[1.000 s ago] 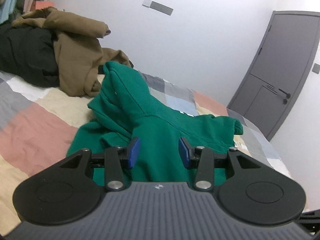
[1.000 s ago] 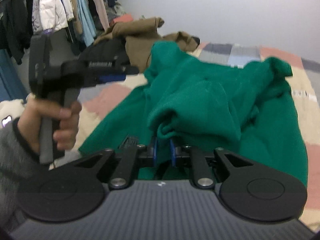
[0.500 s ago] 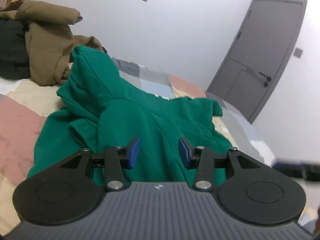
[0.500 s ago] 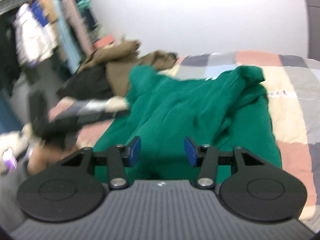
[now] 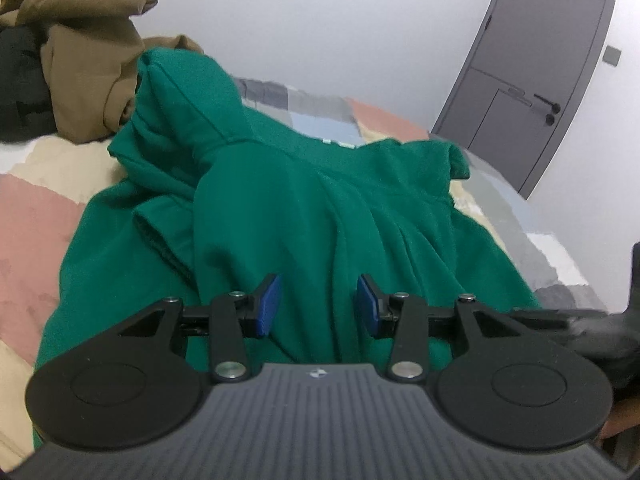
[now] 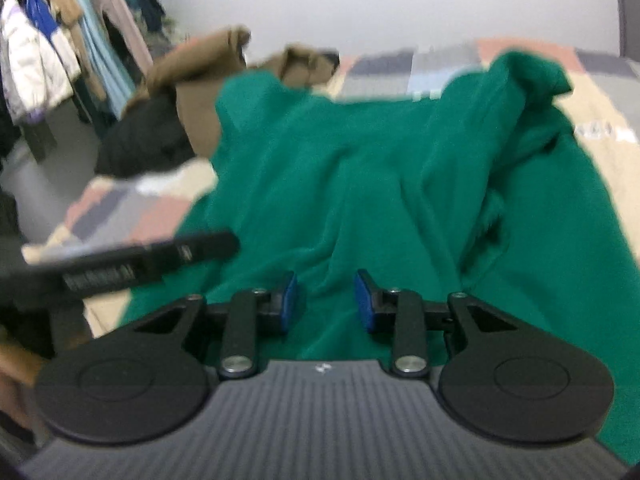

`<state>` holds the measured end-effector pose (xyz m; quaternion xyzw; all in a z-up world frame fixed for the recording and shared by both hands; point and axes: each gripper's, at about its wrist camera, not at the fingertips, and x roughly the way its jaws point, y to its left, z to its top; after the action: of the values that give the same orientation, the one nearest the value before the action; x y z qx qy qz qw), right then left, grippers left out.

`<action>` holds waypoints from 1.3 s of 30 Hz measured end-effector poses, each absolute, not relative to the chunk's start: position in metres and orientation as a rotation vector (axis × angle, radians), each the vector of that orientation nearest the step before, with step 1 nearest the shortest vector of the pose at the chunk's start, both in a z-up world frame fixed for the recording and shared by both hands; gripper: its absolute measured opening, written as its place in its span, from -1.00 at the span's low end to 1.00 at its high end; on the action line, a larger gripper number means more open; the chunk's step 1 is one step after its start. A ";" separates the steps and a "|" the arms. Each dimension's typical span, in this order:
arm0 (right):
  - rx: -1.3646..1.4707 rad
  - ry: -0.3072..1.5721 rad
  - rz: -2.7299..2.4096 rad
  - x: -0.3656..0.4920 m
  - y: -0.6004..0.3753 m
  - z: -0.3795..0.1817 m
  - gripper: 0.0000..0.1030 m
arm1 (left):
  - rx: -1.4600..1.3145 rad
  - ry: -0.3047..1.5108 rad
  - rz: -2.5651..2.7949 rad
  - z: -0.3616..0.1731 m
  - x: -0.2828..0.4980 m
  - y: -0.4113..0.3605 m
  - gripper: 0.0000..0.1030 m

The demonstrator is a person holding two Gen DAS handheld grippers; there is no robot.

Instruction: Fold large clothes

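A green hoodie (image 5: pixel 320 208) lies rumpled on the patchwork bed cover (image 5: pixel 36 216), its hood standing up at the far left. My left gripper (image 5: pixel 318 306) is open and empty, just above the near part of the hoodie. My right gripper (image 6: pixel 326 302) is open and empty over the hoodie (image 6: pixel 380 184) near its front edge. The left gripper's body (image 6: pixel 132 258) shows as a dark blurred bar at the left of the right wrist view. The right gripper's body (image 5: pixel 600 320) shows at the right edge of the left wrist view.
A brown garment (image 5: pixel 80 60) and a black one (image 5: pixel 20 88) are piled at the bed's far left. A grey door (image 5: pixel 540 60) stands at the right. Clothes hang on a rack (image 6: pixel 60 40) beyond the bed's left side.
My right gripper has let go of the green fold it pinched a second ago and opened; the fold has dropped flat. Both grippers have moved closer over the hoodie.
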<state>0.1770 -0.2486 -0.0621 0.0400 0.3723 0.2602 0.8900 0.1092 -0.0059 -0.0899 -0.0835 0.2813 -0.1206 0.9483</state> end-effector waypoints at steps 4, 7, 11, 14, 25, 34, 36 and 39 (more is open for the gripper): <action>0.074 0.809 0.537 0.182 -0.245 -0.084 -0.38 | -0.148 0.615 -0.230 -0.101 0.120 -0.010 -0.07; 0.098 0.806 0.535 0.184 -0.247 -0.083 -0.38 | -0.143 0.633 -0.216 -0.107 0.127 -0.009 -0.07; 0.161 0.768 0.550 0.184 -0.259 -0.070 -0.33 | -0.178 0.603 -0.219 -0.102 0.129 -0.001 -0.07; 0.251 0.702 0.550 0.190 -0.279 -0.052 0.02 | -0.212 0.549 -0.214 -0.094 0.131 0.011 -0.06; 0.236 0.631 0.352 0.287 -0.307 -0.055 0.25 | -0.316 0.510 -0.111 -0.095 0.164 0.052 -0.01; 0.125 0.524 0.419 0.340 -0.287 -0.023 -0.65 | -0.306 0.402 -0.201 -0.081 0.155 0.037 -0.01; 0.120 0.488 0.399 0.355 -0.290 -0.008 -0.66 | -0.318 0.384 -0.209 -0.079 0.159 0.036 -0.01; 0.122 0.443 0.347 0.384 -0.293 0.007 -0.66 | -0.310 0.377 -0.197 -0.081 0.168 0.035 -0.01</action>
<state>0.3837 -0.2927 0.0067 0.0601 0.2185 0.1711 0.9589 0.1682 0.0349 -0.0810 -0.1532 0.1864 -0.0973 0.9656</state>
